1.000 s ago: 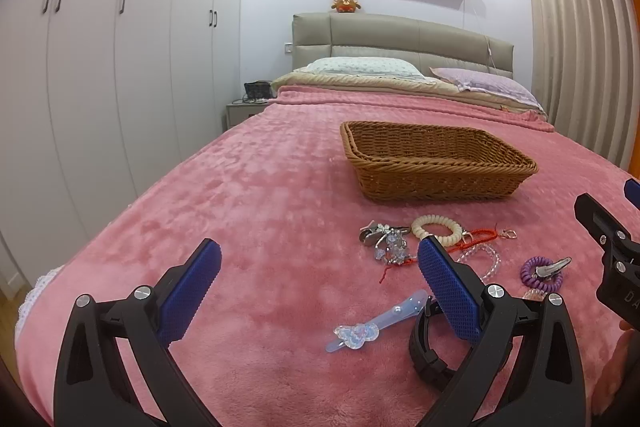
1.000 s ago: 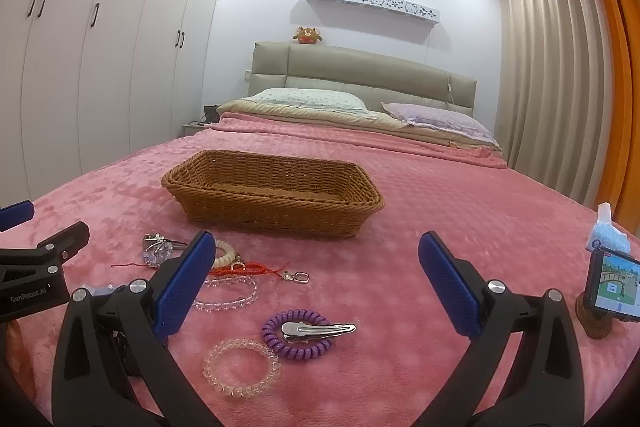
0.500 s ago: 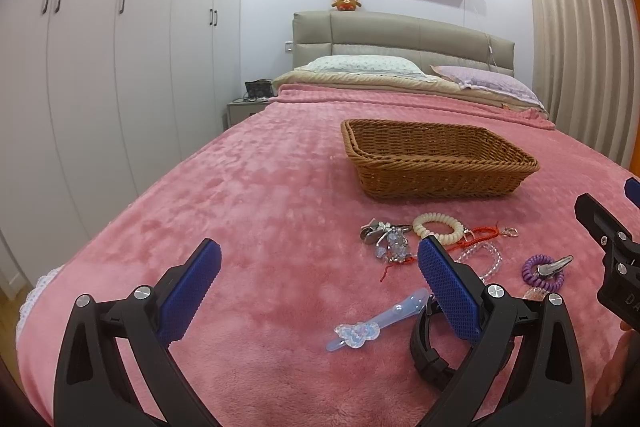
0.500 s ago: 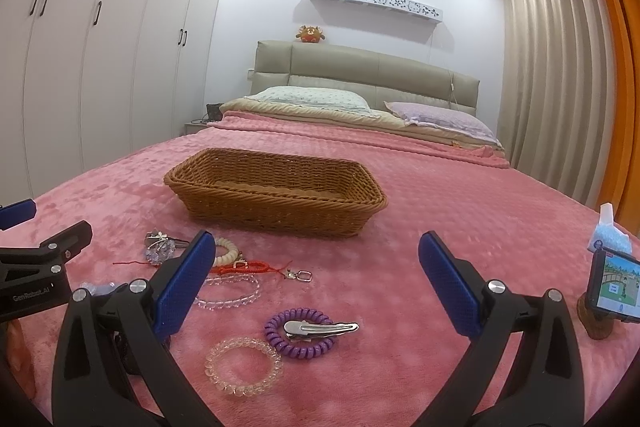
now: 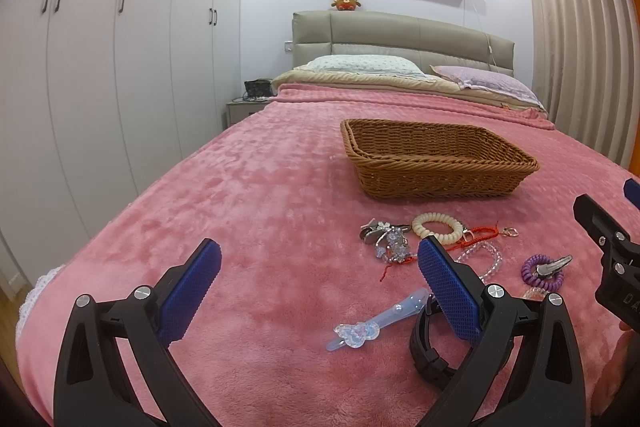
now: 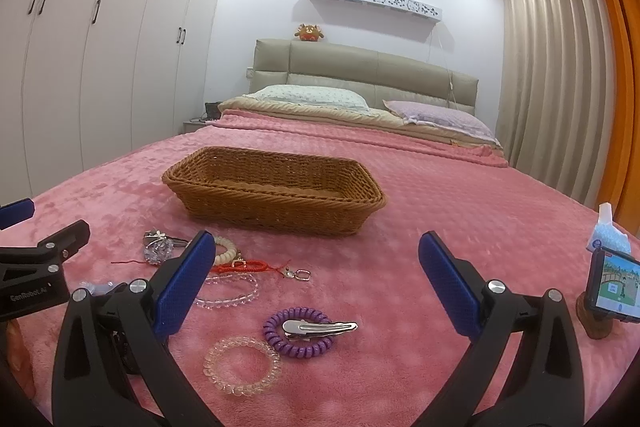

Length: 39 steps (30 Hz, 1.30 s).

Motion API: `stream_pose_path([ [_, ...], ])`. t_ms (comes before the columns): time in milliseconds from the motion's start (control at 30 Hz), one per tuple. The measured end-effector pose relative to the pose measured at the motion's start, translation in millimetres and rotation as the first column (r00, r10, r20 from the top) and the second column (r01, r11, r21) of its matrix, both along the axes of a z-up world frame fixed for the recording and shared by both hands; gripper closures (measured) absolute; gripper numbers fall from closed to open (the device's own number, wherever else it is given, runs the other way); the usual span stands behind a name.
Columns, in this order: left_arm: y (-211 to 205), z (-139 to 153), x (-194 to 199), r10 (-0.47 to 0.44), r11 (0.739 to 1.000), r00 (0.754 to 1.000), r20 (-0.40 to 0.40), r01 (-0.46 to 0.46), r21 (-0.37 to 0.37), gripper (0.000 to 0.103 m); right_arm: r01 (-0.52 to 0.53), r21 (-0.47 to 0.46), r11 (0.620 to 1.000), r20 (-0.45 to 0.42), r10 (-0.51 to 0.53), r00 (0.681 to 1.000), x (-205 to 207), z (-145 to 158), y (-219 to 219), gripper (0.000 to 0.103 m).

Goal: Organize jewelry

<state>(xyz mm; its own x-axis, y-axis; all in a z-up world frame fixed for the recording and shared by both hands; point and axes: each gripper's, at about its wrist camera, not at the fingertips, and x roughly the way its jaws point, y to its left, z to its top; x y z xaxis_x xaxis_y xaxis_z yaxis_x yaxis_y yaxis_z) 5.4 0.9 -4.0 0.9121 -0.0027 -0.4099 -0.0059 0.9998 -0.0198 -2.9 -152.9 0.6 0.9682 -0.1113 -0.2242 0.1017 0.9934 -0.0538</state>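
A: Jewelry point(image 6: 248, 291) location?
B: Loose on pink bed point(image 5: 260, 207), near side of wicker basket point(image 6: 276, 195). Purple coil band point(image 6: 298, 333) lies between right gripper point(image 6: 316, 283) fingers. Both grippers, left gripper point(image 5: 320, 287) included: fingers apart, empty.

place: home bedroom | bed point(image 6: 440, 211) under a pink plush blanket, two pillows point(image 6: 316, 95) at its head | padded headboard point(image 6: 360, 71), plush toy point(image 6: 309, 32) on top | white wardrobe point(image 5: 100, 67) along the wall | curtains point(image 6: 552, 87) | nightstand point(image 5: 240, 107) beside the bed
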Motion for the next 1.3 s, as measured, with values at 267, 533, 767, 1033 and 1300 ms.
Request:
stream_pose_path([
  [267, 41, 12, 8, -0.047, 0.993, 0.997, -0.068, 0.039, -0.111, 0.01, -0.012, 0.041, 0.999, -0.08, 0.015, 0.997, 10, -1, -9, 0.009],
  [533, 51, 9, 21, -0.226, 0.966, 0.948, -0.224, 0.189, -0.176, 0.031, -0.092, 0.09, 0.992, -0.199, 0.108, 0.974, 14, -3, -9, 0.034],
  [767, 28, -31, 33, -0.355, 0.935, 0.861, -0.363, 0.333, -0.125, 0.049, -0.157, 0.155, 0.975, -0.31, 0.199, 0.93, -4, -16, -8, 0.046],
  [1033, 16, -34, 35, -0.428, 0.901, 0.813, -0.395, 0.415, -0.123, 0.049, -0.153, 0.169, 0.974, -0.426, 0.212, 0.879, 2, -36, 2, 0.063],
  [1300, -1, -37, 41, -0.43, 0.894, 0.798, -0.421, 0.441, -0.076, 0.057, -0.104, 0.18, 0.978, -0.509, 0.183, 0.841, 33, -52, 8, 0.069],
])
